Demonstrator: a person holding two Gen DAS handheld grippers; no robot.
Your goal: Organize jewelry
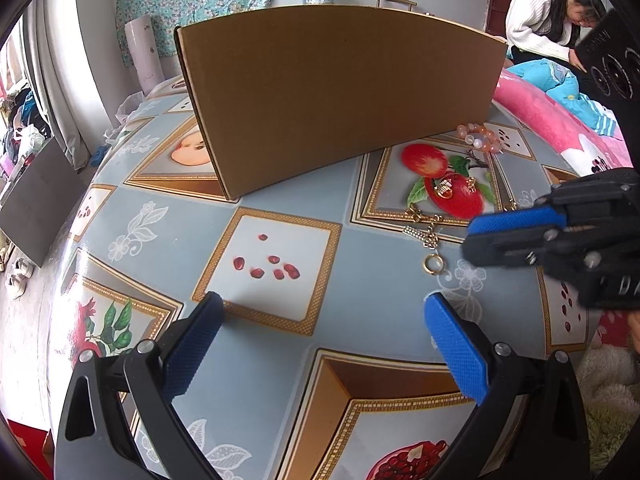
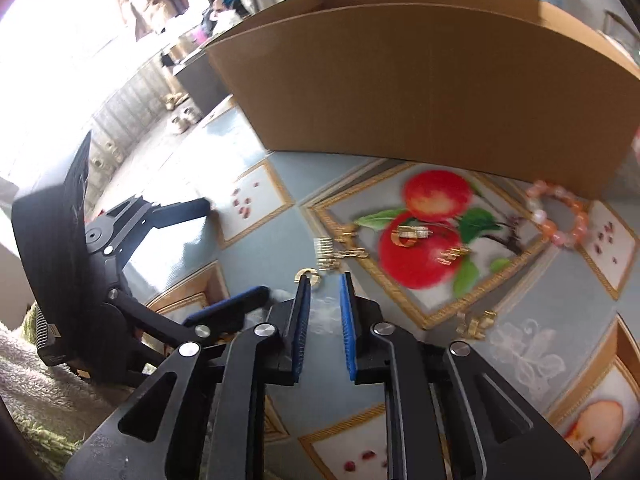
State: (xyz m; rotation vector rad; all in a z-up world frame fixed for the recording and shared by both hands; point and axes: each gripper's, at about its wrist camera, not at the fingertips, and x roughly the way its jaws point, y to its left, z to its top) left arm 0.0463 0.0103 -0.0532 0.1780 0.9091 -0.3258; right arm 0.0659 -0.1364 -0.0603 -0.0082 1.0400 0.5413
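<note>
While your left gripper (image 1: 322, 322) hovers with its ribbed blue pads spread wide over the fruit-printed glossy tablecloth (image 1: 276, 364), your right gripper (image 2: 325, 282) holds its pads narrowly apart, gripping nothing. Lying flat just beyond the right fingertips is the small round gold ring (image 2: 307, 276); gold clips and a peach bead bracelet (image 2: 560, 216) lie nearer the tall brown cardboard box (image 2: 420, 92).

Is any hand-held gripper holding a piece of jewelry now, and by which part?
Nothing is held. The left hand-held gripper is open over bare tablecloth; the right hand-held gripper has a gap, with the gold ring lying just beyond its tips.
</note>
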